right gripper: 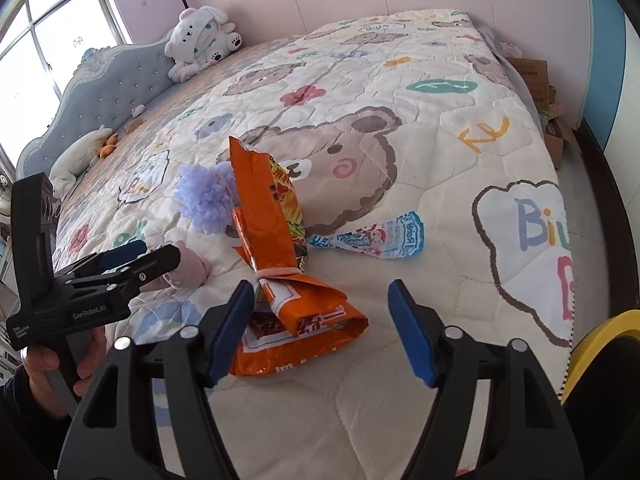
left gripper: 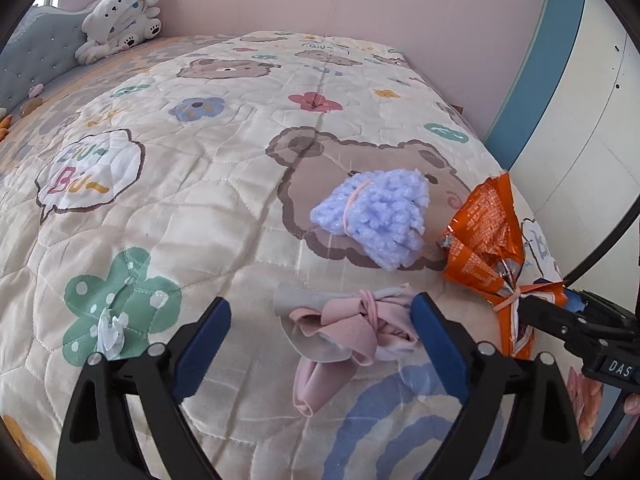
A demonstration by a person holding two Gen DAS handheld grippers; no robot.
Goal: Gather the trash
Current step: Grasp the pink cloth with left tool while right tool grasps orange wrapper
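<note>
The left gripper (left gripper: 322, 342) has its jaws wide apart around the pink cloth bundle (left gripper: 344, 336) near the bed's (left gripper: 192, 208) front edge, and whether a pad touches it I cannot tell. The right gripper (right gripper: 322, 328) is also open, over the orange snack bag (right gripper: 280, 280) tied with a band, without pressing it. A blue-white wrapper (right gripper: 376, 238) lies just beside; the lilac fluffy bundle (right gripper: 204, 196) is partly hidden behind the bag.

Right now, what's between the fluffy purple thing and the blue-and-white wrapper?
The orange snack bag, tied with a rubber band, stands between the purple fluffy bundle and the blue-and-white wrapper. The right wrist view shows it.
</note>
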